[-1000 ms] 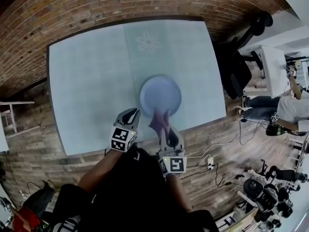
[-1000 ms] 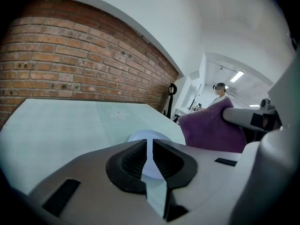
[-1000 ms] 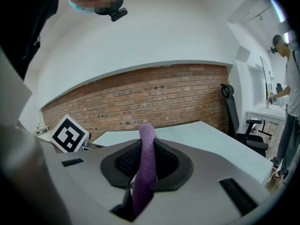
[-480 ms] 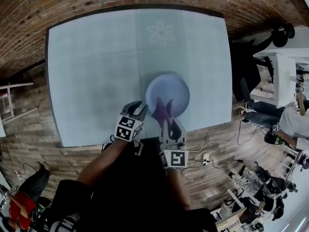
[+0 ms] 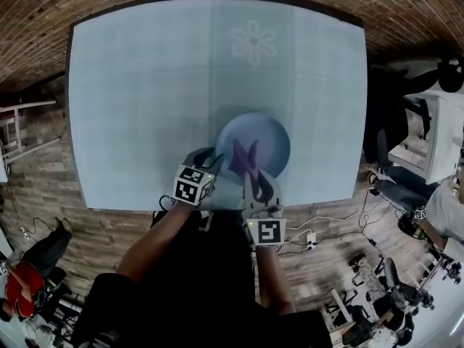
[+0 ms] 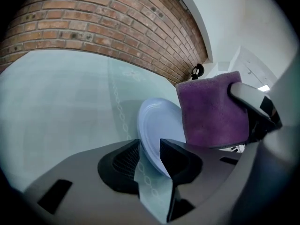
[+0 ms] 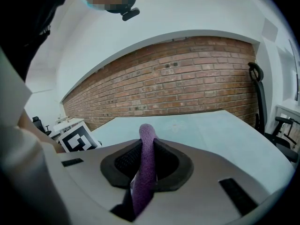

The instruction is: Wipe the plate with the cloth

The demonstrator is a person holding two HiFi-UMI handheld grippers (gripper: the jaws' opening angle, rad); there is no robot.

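Left gripper (image 5: 206, 158) sits at lower centre of the head view, forearm reaching up from the bottom edge, jaws closed on the lower-left rim of the plate (image 5: 264, 140); its own view shows the rim (image 6: 157, 125) caught between the two jaws, plate seen edge-on and tilted. Right gripper (image 5: 250, 172) comes up just beside it, jaws clamped on the purple cloth (image 5: 244, 154); the right gripper view shows the cloth (image 7: 146, 172) pinched as a narrow fold standing up between the jaws. Cloth overlaps the plate's lower-left part; whether it touches the surface cannot be told. From the left gripper view the cloth (image 6: 211, 109) hangs as a flat panel right of the plate. Plate lies near the table (image 5: 130, 85) edge closest to the person; pale surface extends widely to upper left and upper right, flower motif (image 5: 254, 42) well apart near the top. Versus 1.0 s ago: left gripper has closed in on the rim, cloth has advanced from the plate's lower edge onto it
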